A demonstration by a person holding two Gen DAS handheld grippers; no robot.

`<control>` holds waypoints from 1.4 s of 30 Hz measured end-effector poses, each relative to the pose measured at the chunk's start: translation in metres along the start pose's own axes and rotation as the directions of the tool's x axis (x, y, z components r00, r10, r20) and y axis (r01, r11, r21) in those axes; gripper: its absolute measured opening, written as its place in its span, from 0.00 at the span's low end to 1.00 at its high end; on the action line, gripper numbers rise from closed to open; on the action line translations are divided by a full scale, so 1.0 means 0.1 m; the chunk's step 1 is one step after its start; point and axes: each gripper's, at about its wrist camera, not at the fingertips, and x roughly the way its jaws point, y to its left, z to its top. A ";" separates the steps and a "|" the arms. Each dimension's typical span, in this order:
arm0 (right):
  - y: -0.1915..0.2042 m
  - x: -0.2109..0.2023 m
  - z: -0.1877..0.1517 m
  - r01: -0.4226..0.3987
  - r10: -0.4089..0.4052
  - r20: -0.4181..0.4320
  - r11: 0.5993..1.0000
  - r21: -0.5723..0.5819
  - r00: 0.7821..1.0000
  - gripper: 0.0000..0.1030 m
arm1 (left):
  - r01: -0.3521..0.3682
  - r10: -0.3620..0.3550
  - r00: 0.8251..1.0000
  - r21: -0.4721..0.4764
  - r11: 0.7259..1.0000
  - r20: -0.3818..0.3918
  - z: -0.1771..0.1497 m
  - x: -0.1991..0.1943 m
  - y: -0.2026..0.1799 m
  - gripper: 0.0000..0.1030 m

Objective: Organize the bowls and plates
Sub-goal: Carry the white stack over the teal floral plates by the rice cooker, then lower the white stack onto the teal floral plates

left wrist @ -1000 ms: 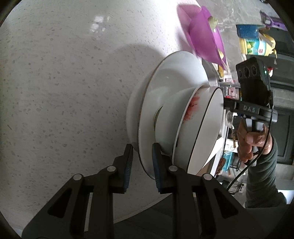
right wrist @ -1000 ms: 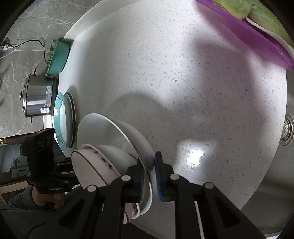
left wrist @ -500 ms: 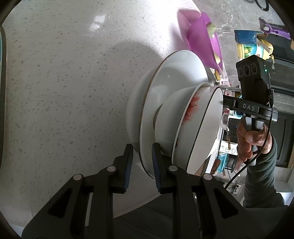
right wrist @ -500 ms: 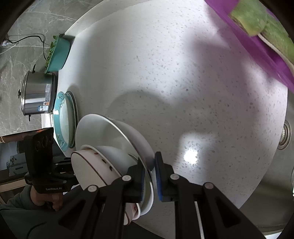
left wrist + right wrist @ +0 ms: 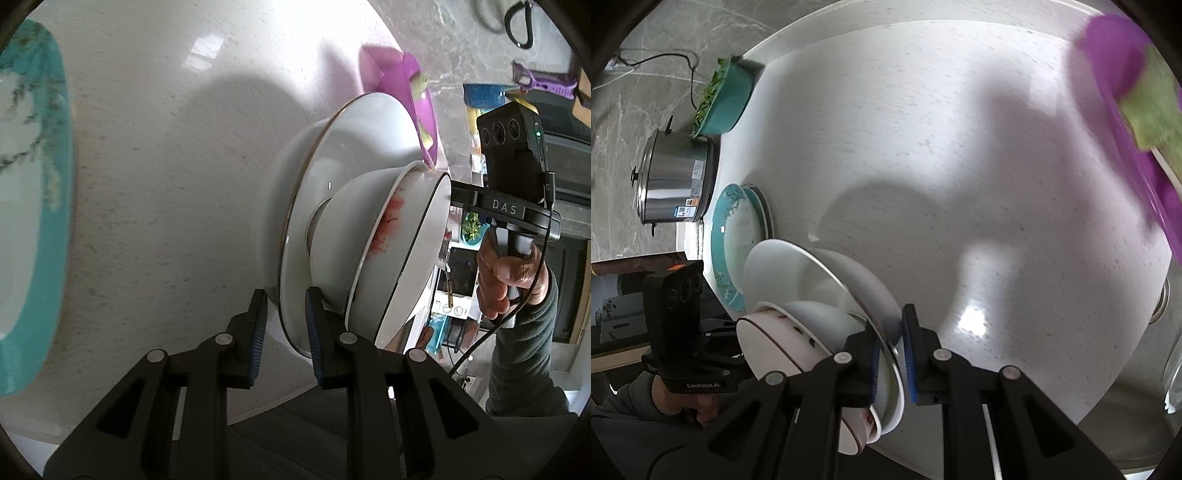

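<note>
As before, both claws (image 5: 282, 325) (image 5: 891, 356) clenched on the plate stack (image 5: 354, 155), teal plate (image 5: 33, 206) now nearer.

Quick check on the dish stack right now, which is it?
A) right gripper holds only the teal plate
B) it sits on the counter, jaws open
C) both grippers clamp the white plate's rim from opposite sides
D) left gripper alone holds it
C: the left gripper and the right gripper each pinch the rim of the white plate, which carries the nested bowls; the teal plate lies untouched on the counter.
</note>
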 end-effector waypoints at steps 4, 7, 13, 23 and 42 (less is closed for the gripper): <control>0.16 0.03 0.08 0.000 0.000 -0.006 1.000 -0.022 1.000 0.15 | 0.003 -0.003 1.000 -0.017 1.000 0.017 -0.02 -0.19 0.12 0.16; 0.34 0.06 0.14 -0.001 0.000 -0.010 0.999 -0.045 1.000 0.15 | 0.000 0.001 0.999 -0.026 1.000 0.037 -0.06 -0.37 0.20 0.16; 0.70 0.11 0.30 0.004 -0.006 -0.013 0.995 -0.102 1.000 0.16 | 0.004 0.000 0.997 -0.050 0.999 0.075 -0.10 -0.68 0.34 0.16; 1.22 0.22 0.56 -0.006 0.000 -0.035 0.982 -0.190 0.999 0.16 | 0.000 0.014 0.989 -0.101 0.995 0.144 -0.23 -1.22 0.65 0.16; 1.97 0.84 0.88 -0.031 -0.003 -0.117 0.959 -0.281 0.993 0.18 | 0.007 0.032 0.981 -0.200 0.980 0.192 -0.58 -2.09 1.58 0.17</control>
